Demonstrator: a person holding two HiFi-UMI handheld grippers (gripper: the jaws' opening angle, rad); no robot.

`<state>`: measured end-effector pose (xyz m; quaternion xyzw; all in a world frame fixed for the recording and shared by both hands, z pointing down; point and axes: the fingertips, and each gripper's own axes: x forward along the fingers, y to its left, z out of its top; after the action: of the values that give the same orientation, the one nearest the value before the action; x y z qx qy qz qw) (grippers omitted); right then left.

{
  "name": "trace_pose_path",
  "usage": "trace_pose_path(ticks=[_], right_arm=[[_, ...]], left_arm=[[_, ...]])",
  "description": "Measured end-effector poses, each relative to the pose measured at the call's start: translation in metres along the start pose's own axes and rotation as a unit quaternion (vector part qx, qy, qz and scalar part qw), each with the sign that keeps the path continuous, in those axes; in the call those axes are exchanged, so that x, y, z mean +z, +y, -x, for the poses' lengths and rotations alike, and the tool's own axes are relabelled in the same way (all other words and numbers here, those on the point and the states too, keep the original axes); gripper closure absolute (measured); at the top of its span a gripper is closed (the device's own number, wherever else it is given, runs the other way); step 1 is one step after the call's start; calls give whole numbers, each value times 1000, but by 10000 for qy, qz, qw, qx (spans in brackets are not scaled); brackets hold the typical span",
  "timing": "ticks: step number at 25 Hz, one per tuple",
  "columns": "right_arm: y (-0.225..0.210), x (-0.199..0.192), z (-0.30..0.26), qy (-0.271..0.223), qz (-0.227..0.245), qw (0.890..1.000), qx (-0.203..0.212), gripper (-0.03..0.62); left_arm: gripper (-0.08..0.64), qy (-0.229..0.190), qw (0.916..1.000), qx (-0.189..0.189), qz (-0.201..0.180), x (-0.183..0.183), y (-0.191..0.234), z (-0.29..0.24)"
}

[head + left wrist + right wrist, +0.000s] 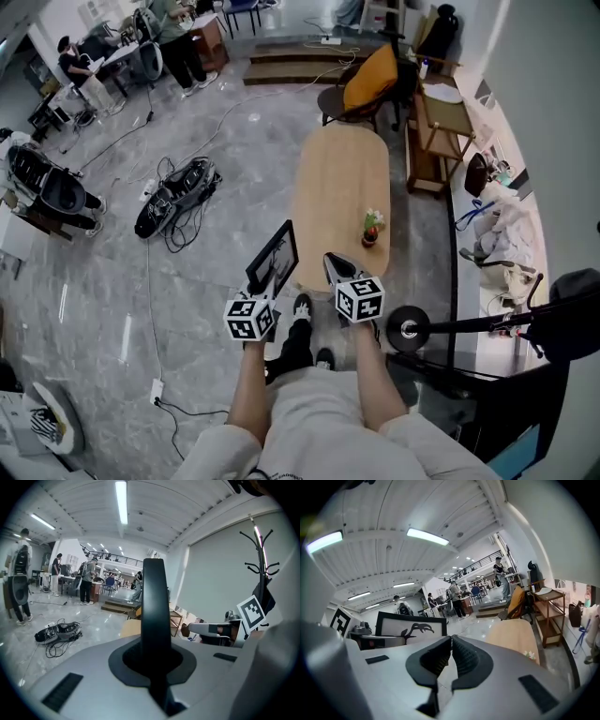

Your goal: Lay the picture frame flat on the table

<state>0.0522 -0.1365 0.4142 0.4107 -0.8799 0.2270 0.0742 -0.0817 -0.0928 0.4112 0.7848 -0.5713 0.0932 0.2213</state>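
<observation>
The left gripper [153,663] has its jaws clamped on the picture frame [275,257]. In the left gripper view the frame shows edge-on as a dark upright bar rising out of the jaws. The frame stands on edge rather than flat. It is held just beside the near left end of the wooden surface [339,178], and no view shows whether its lower edge touches that surface. The right gripper view shows the frame's face, a dark bird shape on a pale ground inside a black border. The right gripper [450,644] hangs over the near end of the surface, to the right of the frame, with its ribbed jaws together at the tips and nothing between them. A small flower pot [372,228] stands on the surface toward its near right side.
</observation>
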Motion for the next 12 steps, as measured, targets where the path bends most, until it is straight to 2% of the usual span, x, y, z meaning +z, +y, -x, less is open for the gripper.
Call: trace_pose_path(ticks=[6,12], right_arm=[[-40,23,-19,-17,33,9996,-297,557],[-73,29,-41,126,-69,9987,-499,557]], left_arm=[[534,44,9998,-186,-44,24,2,-52],[534,201,9991,-370,-3,40,18,-109]])
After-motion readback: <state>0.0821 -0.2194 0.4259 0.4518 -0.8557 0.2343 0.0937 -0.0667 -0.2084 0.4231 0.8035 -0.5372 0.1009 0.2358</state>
